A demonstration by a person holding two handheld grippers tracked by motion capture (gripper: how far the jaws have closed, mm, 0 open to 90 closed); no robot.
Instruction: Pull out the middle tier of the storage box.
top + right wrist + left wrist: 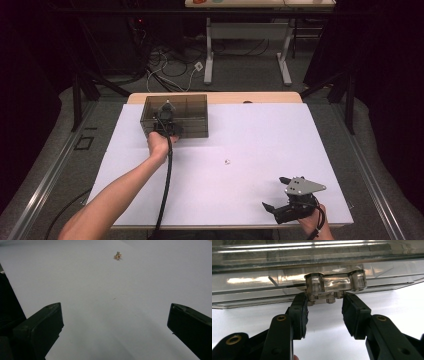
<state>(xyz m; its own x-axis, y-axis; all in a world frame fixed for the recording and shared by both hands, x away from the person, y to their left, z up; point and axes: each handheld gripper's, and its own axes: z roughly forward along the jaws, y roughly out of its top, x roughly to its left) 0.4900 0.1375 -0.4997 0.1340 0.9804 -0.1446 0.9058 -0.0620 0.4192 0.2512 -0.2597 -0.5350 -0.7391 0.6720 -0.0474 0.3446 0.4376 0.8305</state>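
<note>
A smoky clear plastic box (192, 112) stands at the back left of the white table top. My left gripper (166, 112) reaches to its front side. In the left gripper view the box (262, 270) runs across the top, and my left gripper (324, 306) has its two black pads set against either side of the clear latch (332, 285). My right gripper (274, 192) rests near the front right edge, open, with nothing between its jaws. A tiny gold-coloured trinket (227, 161) lies on the table mid-right; in the right gripper view the trinket (117, 255) is far ahead of my right gripper (115, 320).
White sheet (260, 130) covers the wooden table. The left gripper's cable (166, 185) trails back along the forearm to the front edge. Behind the table are another desk's legs (209, 55) and loose cables on the floor.
</note>
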